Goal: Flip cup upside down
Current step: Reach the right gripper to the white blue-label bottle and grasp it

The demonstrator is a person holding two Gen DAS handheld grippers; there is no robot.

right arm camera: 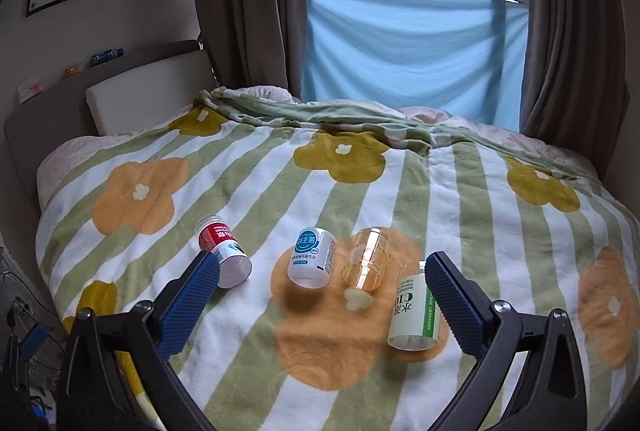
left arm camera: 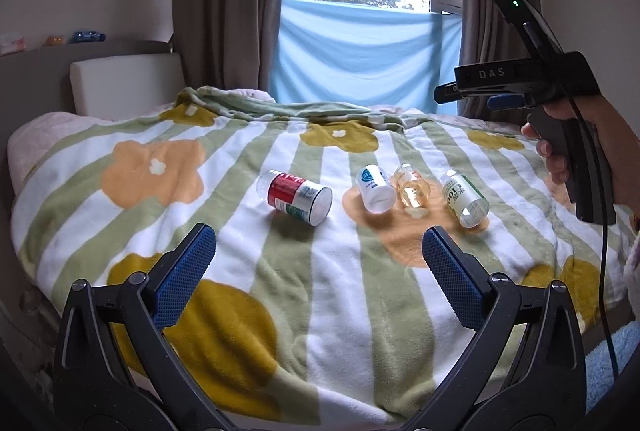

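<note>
A clear amber cup [left arm camera: 412, 189] [right arm camera: 365, 260] lies tipped on its side on the striped flower blanket [left arm camera: 240, 159] [right arm camera: 460, 191]. Beside it lie three labelled bottles: a red one [left arm camera: 297, 197] [right arm camera: 224, 251], a blue-and-white one [left arm camera: 374, 187] [right arm camera: 313, 258] and a green-and-white one [left arm camera: 464, 198] [right arm camera: 414, 311]. My left gripper [left arm camera: 319, 237] hangs open above the blanket, short of the bottles and holding nothing. My right gripper [right arm camera: 323, 262] is open too, hovering just before the row, with the green-and-white bottle next to its right finger.
A hand [left arm camera: 616, 151] holds the right gripper's handle at the right edge of the left wrist view. A headboard with a white cushion [right arm camera: 148, 99] stands at the far left. Curtains and a blue sheet [right arm camera: 408, 55] hang behind the bed.
</note>
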